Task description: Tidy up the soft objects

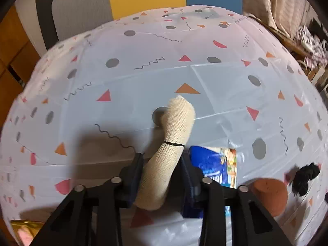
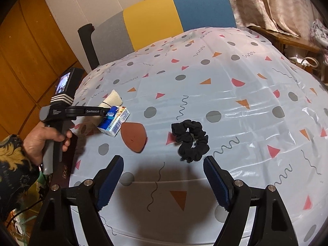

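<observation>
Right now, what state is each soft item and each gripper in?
Bandage roll: beige, banded with a black tie, lying between the left jaws.
Left gripper: jaws narrowed around the bandage roll; contact with the pads unclear.
Tissue pack: lying flat on the tablecloth, beside the bandage roll.
Brown sponge: lying flat, untouched.
Black scrunchie: lying loose, untouched.
Right gripper: jaws wide open, empty, short of the scrunchie.

White lettering reading roughly "GenRobot.AI" is showing on the left tongs' [image 2: 103, 110] black arm; the tissue pack's [image 2: 113, 121] print is staying illegible.
</observation>
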### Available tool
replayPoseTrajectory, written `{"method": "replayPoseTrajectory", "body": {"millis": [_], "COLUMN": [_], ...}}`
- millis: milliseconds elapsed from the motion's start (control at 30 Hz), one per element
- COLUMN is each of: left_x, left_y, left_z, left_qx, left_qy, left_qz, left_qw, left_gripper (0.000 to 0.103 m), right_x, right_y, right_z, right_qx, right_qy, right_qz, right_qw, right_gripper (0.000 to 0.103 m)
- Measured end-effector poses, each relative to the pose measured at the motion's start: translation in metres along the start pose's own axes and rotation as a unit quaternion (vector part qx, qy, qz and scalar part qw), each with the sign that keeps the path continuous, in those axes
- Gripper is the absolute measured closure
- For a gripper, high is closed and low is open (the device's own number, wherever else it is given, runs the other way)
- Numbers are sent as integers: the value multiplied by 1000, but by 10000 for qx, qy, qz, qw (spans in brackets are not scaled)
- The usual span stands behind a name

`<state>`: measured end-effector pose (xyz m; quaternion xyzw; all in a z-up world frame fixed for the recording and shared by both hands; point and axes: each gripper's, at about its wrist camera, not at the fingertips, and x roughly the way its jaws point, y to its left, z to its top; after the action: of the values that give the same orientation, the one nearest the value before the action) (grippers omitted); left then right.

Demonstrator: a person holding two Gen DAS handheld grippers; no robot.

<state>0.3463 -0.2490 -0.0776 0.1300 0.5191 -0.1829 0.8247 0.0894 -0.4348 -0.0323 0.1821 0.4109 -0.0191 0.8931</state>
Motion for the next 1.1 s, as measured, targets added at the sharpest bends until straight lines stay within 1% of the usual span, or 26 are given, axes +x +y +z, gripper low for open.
{"method": "replayPoseTrajectory", "body": {"millis": [33,67,133,200,300,400,533,700,800,967,1100], "left_x": [2,3,2,-4,-19,-44,-79,-128,-153,-208,-246], "left_y": [1,1,3,4,8,10,4,-10,-16,-18,-11], "left_z": [0,-1,-2,-7,-11,-17,-28,-47,-57,-81,-108], "left_qx": [-41,-55,-184,-247,-496,-621,-657,-524,-452,-312,-265], "left_qy": [21,19,40,81,-9,-228,-453,-764,-949,-1396,-1720], "left_qz": [-109,-117,-202,-34,13,49,-46,-200,-311,-393,-449], "left_qw": [9999,9999,9996,9997,9988,9978,9968,9955,9940,9889,9837], "left_gripper": [76,78,86,86,86,86,86,86,86,86,86], "right_x": [1,2,2,-1,-6,-8,-6,-1,-2,-4,-1], "right_y": [0,0,0,-2,-15,-30,-37,-30,-27,-19,-11], "right_z": [0,0,0,1,4,6,6,3,2,-1,-4], "right_qx": [-8,-15,-40,-15,213,573,714,525,409,227,26], "right_qy": [11,27,15,-55,-152,-154,-82,37,10,-46,-21], "right_qz": [11,-1,-14,-71,-237,-295,-353,-387,-418,-368,-371], "right_qw": [10000,10000,10000,10000,9994,9978,9968,9979,9983,9991,9993], "right_gripper": [22,22,22,22,22,22,22,22,22,23,23]}}
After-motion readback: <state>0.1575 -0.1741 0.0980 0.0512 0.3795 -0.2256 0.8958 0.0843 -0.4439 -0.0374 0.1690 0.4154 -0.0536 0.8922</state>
